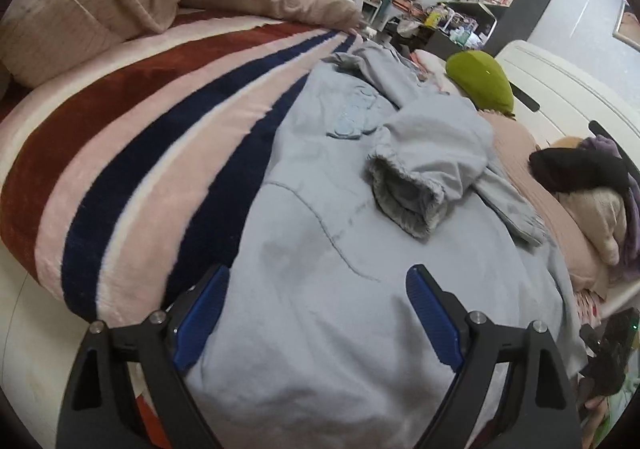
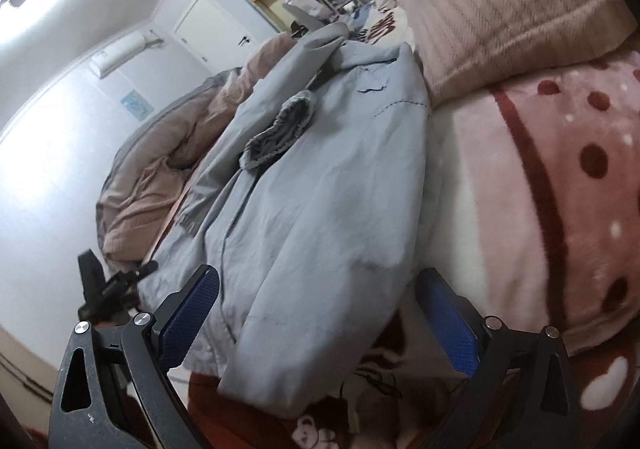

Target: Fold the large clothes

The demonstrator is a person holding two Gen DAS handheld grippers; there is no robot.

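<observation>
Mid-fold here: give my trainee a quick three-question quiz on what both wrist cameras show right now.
1. True or false: the left gripper is clamped on the light blue jacket.
2. Multiple choice: the fleece-lined cuff lies A) folded over on top of the jacket, B) hanging off the bed, C) under the green cushion.
3. Fill in: the right gripper is ___, with the jacket's lower edge just ahead of it.

Key: 1 false, its jaws are spread with fabric between them; 2 A; 3 open.
</observation>
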